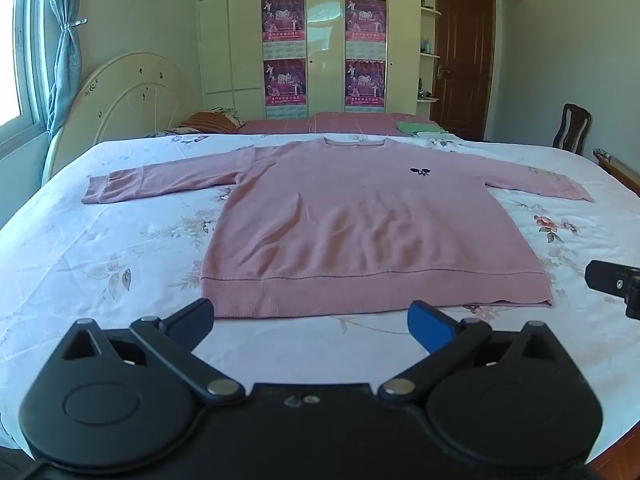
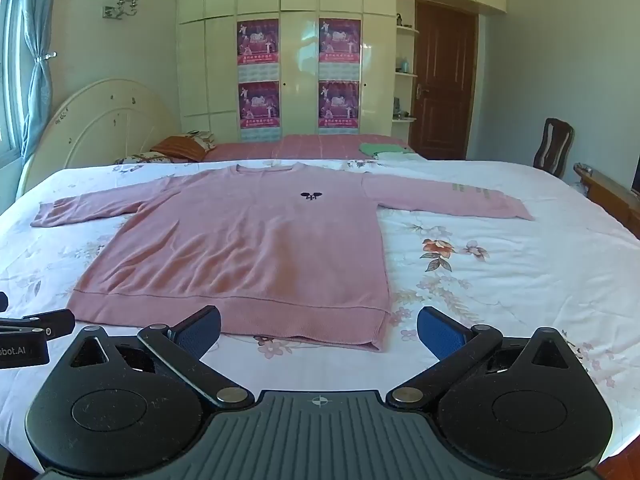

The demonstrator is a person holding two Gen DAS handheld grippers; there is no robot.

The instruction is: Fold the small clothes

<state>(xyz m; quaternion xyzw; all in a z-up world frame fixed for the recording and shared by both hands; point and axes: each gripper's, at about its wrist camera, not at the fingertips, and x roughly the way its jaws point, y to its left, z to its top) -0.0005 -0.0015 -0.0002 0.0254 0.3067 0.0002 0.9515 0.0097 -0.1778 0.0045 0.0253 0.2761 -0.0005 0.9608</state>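
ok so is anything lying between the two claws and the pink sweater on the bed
Nothing visible does. The pink sweater lies flat on the floral sheet, hem nearest. The left claw and right claw are both open just short of the hem, with only bare sheet between.

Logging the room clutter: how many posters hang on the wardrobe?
4, in a two-by-two grid on the wardrobe doors: upper left, lower left, upper right, lower right. None looks hidden.

Poster [image 1: 283, 20] print illegible; chair [image 2: 554, 142] half-hidden
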